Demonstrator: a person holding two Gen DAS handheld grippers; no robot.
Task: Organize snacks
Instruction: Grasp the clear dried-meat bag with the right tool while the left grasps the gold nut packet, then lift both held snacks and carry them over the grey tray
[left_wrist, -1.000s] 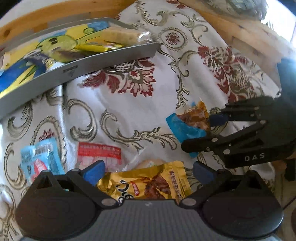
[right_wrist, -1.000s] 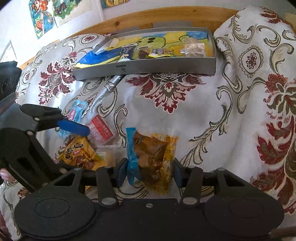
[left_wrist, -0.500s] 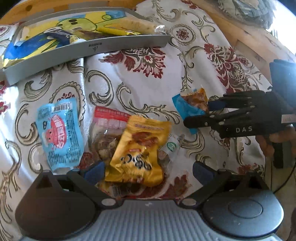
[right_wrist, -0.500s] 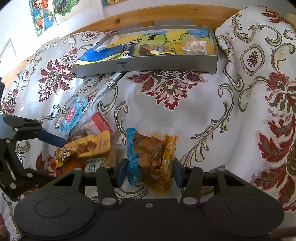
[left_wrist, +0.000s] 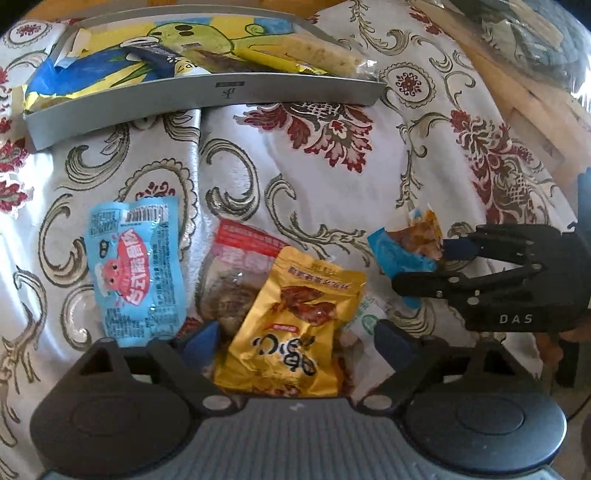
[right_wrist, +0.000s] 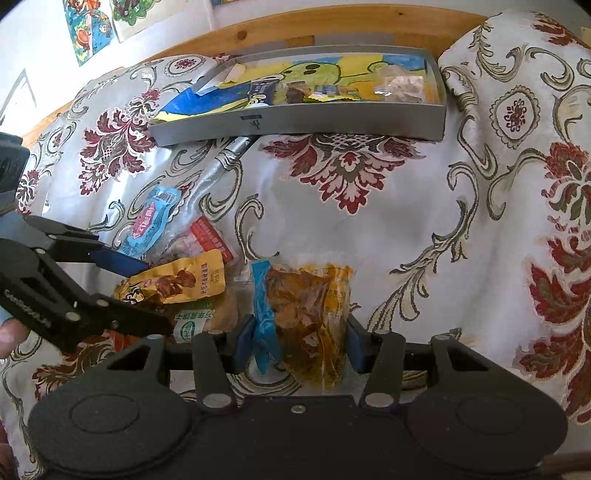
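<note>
Two grippers are working: our right gripper (right_wrist: 301, 341) is pinching the orange-and-blue packet (right_wrist: 306, 314) for the grey tray (right_wrist: 295, 122), while our left gripper (left_wrist: 295, 338), spread, is straddling the gold packet (left_wrist: 295, 325) on the cloth

A: State the change at the left gripper (left_wrist: 293, 338).

B: It has withdrawn from the grey tray (left_wrist: 207, 94). One second ago only the lower half of the gold snack packet (left_wrist: 295, 325) showed between its blue pads; the whole packet now shows, farther from the tray wall.

A: Other items?

B: The blue snack packet (left_wrist: 135, 267) and the red-labelled clear packet (left_wrist: 236, 273) have come fully into view, well short of the tray.
</note>
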